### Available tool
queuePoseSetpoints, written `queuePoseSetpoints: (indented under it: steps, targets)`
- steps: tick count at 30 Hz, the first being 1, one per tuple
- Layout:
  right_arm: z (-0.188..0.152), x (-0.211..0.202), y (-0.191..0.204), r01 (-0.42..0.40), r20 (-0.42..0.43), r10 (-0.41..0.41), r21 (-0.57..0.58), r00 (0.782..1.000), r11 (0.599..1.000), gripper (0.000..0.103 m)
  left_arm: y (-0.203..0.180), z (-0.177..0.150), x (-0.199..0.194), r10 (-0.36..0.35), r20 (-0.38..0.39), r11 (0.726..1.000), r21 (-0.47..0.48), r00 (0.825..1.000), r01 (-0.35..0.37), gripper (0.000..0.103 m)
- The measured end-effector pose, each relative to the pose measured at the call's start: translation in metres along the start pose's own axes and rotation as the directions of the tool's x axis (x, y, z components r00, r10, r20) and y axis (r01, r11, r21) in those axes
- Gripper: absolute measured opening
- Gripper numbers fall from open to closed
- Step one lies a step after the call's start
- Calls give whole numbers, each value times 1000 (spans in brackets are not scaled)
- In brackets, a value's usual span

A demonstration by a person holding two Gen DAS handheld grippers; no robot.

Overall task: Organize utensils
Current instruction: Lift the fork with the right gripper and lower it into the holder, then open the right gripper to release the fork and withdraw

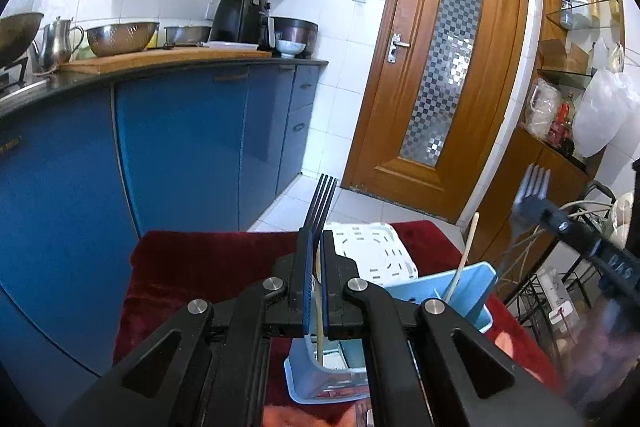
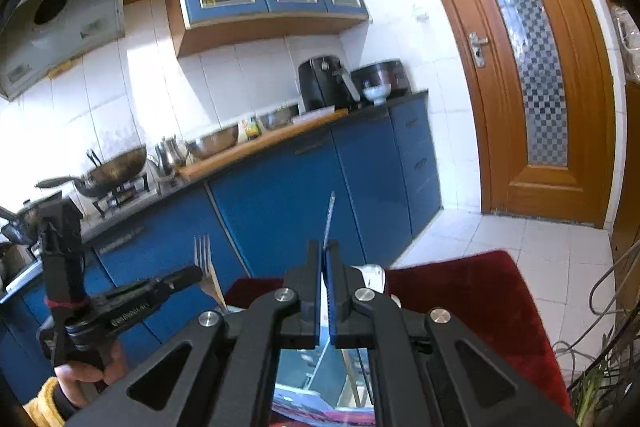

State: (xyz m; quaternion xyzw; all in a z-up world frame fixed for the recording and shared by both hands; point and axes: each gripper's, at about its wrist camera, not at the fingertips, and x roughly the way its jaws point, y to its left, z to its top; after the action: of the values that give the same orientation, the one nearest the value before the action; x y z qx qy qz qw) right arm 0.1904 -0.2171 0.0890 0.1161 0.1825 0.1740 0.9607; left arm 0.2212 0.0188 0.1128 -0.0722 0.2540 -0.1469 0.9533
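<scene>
A fork (image 1: 320, 205) is clamped between the closed jaws of the left gripper (image 1: 317, 259), tines projecting beyond the tips. A second fork (image 2: 329, 223) is pinched edge-on in the shut right gripper (image 2: 324, 267). The blue utensil holder (image 1: 460, 291) lies below and just past the left jaws. Each fork is probably best tipped handle-down and centred over a free compartment before release, clear of the chopstick (image 1: 464, 259).

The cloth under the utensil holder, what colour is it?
Dark red. The cloth shows best in the left wrist view, under the light blue utensil holder.
</scene>
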Motion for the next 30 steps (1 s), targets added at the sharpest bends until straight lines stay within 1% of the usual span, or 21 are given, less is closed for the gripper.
queuePoseSetpoints:
  steps: [5,8,14,17,18,19,20,21,22,24,28,30]
  targets:
    - [-19,14,-3,-2,-64,2,-2,998,1000,3,1,-12,3,-9,-14,1000,-7,1000,9,1]
    - [-27,18,-3,-4,-87,4,0,996,1000,4,1,-16,3,-15,-21,1000,-7,1000,15,1]
    - [-33,19,-3,-19,-103,20,8,994,1000,4,-5,-23,3,-28,-35,1000,10,999,29,2]
    - [-31,18,-2,-26,-102,27,8,994,1000,5,-6,-24,1,-32,-41,999,4,999,32,3]
    - [-31,17,-2,-28,-100,28,8,995,1000,8,-6,-23,1,-35,-45,999,0,998,35,4]
    - [-30,16,-2,-28,-95,29,10,995,1000,13,-6,-23,1,-42,-54,999,-8,998,42,10]
    - [-29,14,-3,-30,-88,31,15,996,999,17,-6,-23,1,-48,-61,999,-17,997,47,18]
    - [-29,13,-3,-36,-82,38,21,996,999,23,-4,-23,-1,-52,-63,998,-23,997,50,22]
    - [-28,10,-4,-45,-73,47,28,996,999,25,-4,-23,-2,-55,-62,998,-27,997,53,24]
    - [-25,6,-4,-52,-59,54,38,997,998,25,-5,-24,-6,-55,-61,998,-27,997,54,25]
    - [-22,-6,-3,-54,-45,56,50,997,997,26,-7,-25,-16,-54,-57,998,-23,997,53,31]
    - [-22,-13,-2,-57,-40,60,56,997,997,26,-9,-26,-24,-60,-54,998,-24,997,58,31]
